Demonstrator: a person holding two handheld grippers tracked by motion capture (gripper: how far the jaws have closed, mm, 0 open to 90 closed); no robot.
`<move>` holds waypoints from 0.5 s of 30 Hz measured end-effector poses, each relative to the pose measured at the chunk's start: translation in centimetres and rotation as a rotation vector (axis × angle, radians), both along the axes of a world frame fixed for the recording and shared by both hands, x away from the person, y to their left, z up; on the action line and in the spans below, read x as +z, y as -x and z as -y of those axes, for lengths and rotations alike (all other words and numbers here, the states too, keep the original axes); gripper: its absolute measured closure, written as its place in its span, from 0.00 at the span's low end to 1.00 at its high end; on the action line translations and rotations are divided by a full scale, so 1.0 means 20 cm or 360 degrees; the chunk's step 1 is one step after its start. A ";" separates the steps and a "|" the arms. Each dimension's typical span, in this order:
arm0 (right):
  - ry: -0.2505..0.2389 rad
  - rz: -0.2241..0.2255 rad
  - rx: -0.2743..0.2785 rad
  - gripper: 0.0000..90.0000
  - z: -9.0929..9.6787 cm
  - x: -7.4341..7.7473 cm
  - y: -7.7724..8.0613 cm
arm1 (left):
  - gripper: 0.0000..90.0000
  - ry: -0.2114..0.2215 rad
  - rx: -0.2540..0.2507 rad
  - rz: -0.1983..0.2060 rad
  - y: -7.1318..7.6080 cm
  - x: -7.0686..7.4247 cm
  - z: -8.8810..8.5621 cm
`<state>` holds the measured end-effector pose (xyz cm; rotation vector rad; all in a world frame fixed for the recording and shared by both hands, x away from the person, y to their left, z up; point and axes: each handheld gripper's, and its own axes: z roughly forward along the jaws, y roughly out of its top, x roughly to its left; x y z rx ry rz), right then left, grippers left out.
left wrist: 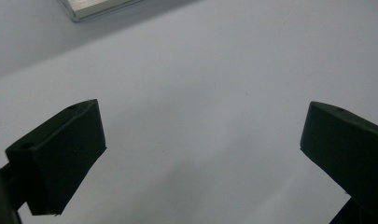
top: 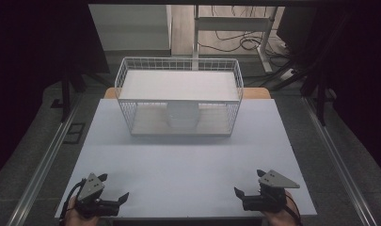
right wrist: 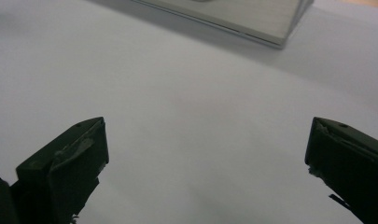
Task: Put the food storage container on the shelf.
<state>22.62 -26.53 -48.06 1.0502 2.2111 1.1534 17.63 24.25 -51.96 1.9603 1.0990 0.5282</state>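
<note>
We see a white wire basket [top: 178,96] standing at the far middle of the pale table [top: 188,160], well apart from both grippers. Its long axis runs left to right across the table, with one long side facing us. A flat white shelf [top: 178,85] lies across its top, and under that shelf stands a white cylinder [top: 182,116], upright on the basket's floor. The shelf hides the cylinder's top, and the mesh in front blurs its outline, so we cannot tell what it is.

Near the table's front left corner we find the left gripper [top: 114,187], low over the surface, its jaws spread wide and holding nothing; they point right and slightly away from us. The left hand [top: 77,217] is cut off by the bottom edge. The right gripper [top: 249,181] sits near the front right corner, jaws likewise wide apart and empty, turned left toward the table's middle. The right hand [top: 278,217] is also cropped at the bottom.

In the right gripper view the basket's base edge [right wrist: 252,21] shows at the top, cut off by the frame.
</note>
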 end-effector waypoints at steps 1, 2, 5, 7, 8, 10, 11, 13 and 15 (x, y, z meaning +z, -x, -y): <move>0.0006 -0.0001 -0.0013 0.00 0.01 -0.01 0.01 | 0.00 -0.0005 0.0002 0.0002 0.00 0.00 0.00; 0.0010 -0.0004 -0.0027 0.00 0.02 -0.01 0.01 | 0.00 -0.0013 0.0006 0.0008 0.01 -0.01 -0.01; 0.0019 -0.0023 -0.0050 0.00 0.05 -0.03 0.03 | 0.00 -0.0026 0.0003 0.0000 0.02 -0.02 -0.01; 0.0031 -0.0030 -0.0060 0.00 0.07 -0.05 0.04 | 0.00 -0.0041 -0.0005 -0.0015 0.02 -0.03 0.00; 0.0042 -0.0029 -0.0067 0.00 0.07 -0.05 0.05 | 0.00 -0.0049 -0.0010 -0.0025 0.02 -0.04 0.00; 0.0062 -0.0040 -0.0076 0.00 0.08 -0.07 0.06 | 0.00 -0.0064 -0.0017 -0.0043 0.01 -0.05 0.01; 0.0078 -0.0055 -0.0080 0.00 0.09 -0.08 0.07 | 0.00 -0.0067 -0.0020 -0.0054 0.01 -0.05 0.01; 0.0095 -0.0080 -0.0080 0.00 0.10 -0.09 0.07 | 0.00 -0.0068 -0.0022 -0.0084 0.01 -0.06 0.01; 0.0099 -0.0112 -0.0081 0.00 0.10 -0.11 0.08 | 0.00 -0.0056 -0.0021 -0.0087 0.01 -0.06 0.00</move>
